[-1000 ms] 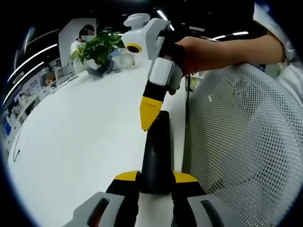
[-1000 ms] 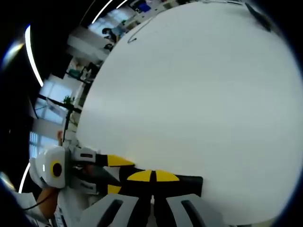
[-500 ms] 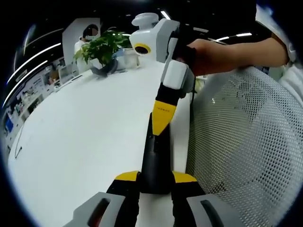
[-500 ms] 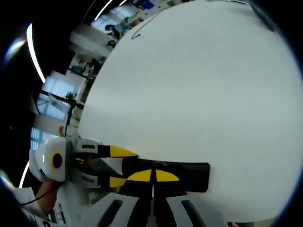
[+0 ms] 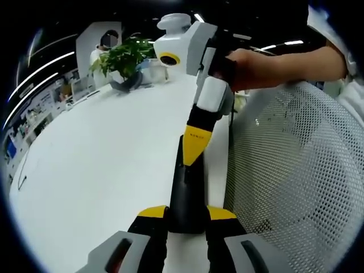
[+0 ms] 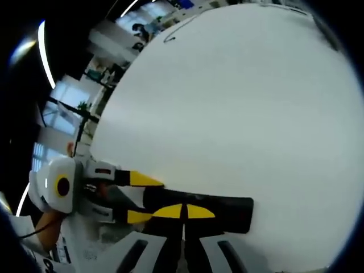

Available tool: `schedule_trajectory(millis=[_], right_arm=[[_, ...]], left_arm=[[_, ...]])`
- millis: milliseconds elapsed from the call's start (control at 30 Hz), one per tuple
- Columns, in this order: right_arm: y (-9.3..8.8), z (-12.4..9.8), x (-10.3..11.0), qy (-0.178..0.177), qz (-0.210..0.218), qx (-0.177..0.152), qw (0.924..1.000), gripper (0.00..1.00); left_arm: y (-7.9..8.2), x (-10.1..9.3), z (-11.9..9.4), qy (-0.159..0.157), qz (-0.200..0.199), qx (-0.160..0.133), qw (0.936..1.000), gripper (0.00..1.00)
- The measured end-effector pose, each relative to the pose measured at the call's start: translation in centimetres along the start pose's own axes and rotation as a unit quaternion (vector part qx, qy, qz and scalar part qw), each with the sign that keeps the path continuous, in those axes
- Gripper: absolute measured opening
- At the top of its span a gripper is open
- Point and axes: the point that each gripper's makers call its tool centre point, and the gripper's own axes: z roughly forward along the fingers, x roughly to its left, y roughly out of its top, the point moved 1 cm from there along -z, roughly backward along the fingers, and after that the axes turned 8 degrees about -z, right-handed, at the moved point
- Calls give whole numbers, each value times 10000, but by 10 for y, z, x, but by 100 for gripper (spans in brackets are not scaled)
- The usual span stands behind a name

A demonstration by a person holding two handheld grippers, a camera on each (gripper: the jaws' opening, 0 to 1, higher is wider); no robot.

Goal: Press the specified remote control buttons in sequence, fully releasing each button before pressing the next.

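Since a second ago, the right gripper [image 5: 191, 162] has come down along the long black plastic remote control [image 5: 186, 193], its yellow tips now pressed together on the remote's upper face about midway along it; half a second ago it was almost in the same place. That remote lies at the near edge of the white table [image 5: 96, 170], beside a white mesh chair back [image 5: 290, 170], its near end clenched between the yellow pads of the left gripper [image 5: 186, 219]. In the right gripper view the closed tips [image 6: 183, 211] rest on the remote [image 6: 227, 206], likely on a button, though none can be made out. So one press looks under way; how many remain cannot be judged. A potted green plant [image 5: 120, 60] stands at the far edge.
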Motion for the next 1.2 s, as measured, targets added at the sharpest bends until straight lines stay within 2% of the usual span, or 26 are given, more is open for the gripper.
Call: schedule_trajectory(millis=[367,567,900,1000,1200], right_arm=[[0,0,1,-8,-43,-18,10000,0],[0,-1,1,87,234,-92,9996,0],[-5,-5,2,-208,-81,22,9997,0],[-9,-2,3,-202,-131,161,9996,0],[-7,-1,1,-310,-284,160,9990,0]], left_arm=[[0,0,1,-5,0,-2,10000,25],[0,1,0,12,-24,20,10000,25],[0,1,1,63,-55,17,10000,25],[0,4,1,120,-127,5,9998,25],[0,3,0,111,-115,-8,9999,25]])
